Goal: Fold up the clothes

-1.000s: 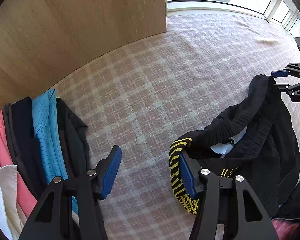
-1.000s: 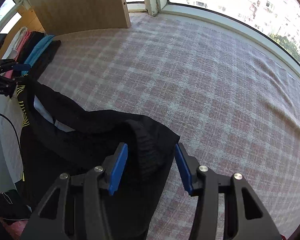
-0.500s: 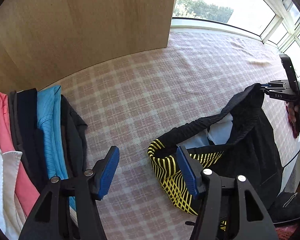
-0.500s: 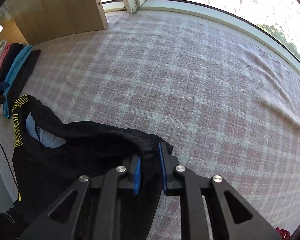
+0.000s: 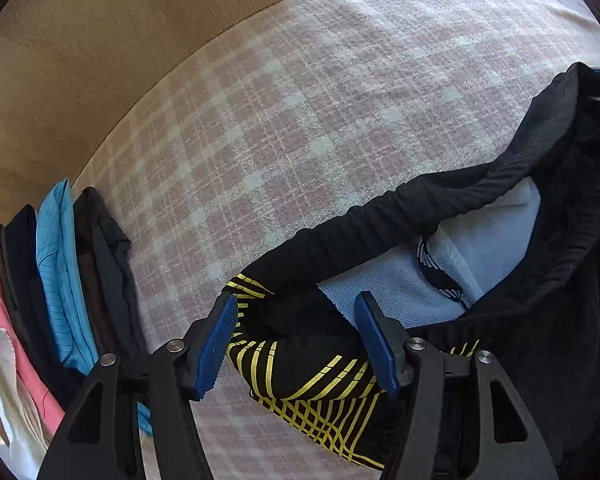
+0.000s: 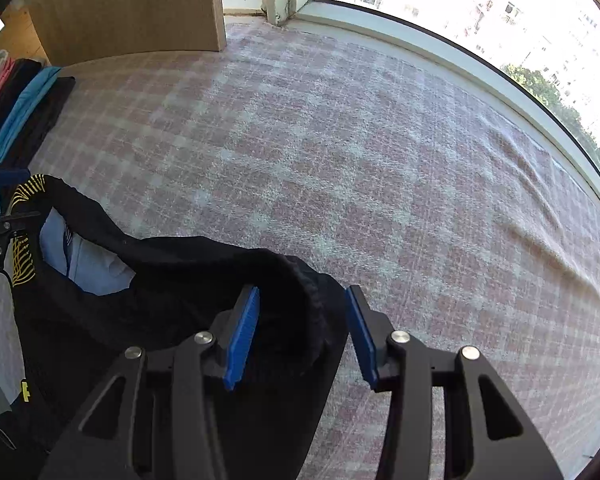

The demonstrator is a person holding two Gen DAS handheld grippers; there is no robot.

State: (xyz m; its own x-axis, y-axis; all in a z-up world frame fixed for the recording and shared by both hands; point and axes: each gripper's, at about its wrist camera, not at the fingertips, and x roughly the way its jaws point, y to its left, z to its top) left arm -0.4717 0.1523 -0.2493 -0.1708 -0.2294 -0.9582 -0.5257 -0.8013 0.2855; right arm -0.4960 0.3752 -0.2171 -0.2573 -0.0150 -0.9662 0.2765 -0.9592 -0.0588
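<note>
Right now both pairs of tongs stand with their blue pads spread apart, a gap showing on either side of the cloth between them, so neither is clamping anything. The left tongs straddle the yellow-striped end of the black shorts, with the striped panel bunched between the pads but not pinched. The right tongs straddle the opposite end of the same elastic waistband, which humps up between their pads. The waistband runs as a slack, gathered ridge from one pair to the other, and the pale blue mesh lining shows inside the open waist. The rest of the garment droops behind and below both pairs, apparently over the near edge of the pink plaid bedspread.

Judging by this, the two waist corners are being taken so the shorts can be stretched flat onto the open plaid ahead of the tongs; one pair at each end would pull the elastic straight and keep the legs from twisting. Closing both pairs squarely on the thick band seems the next need, since a shallow bite on slippery sports fabric could slide off.

Left of the left tongs a row of folded clothes leans against the wooden board, likely where this piece ends up.
</note>
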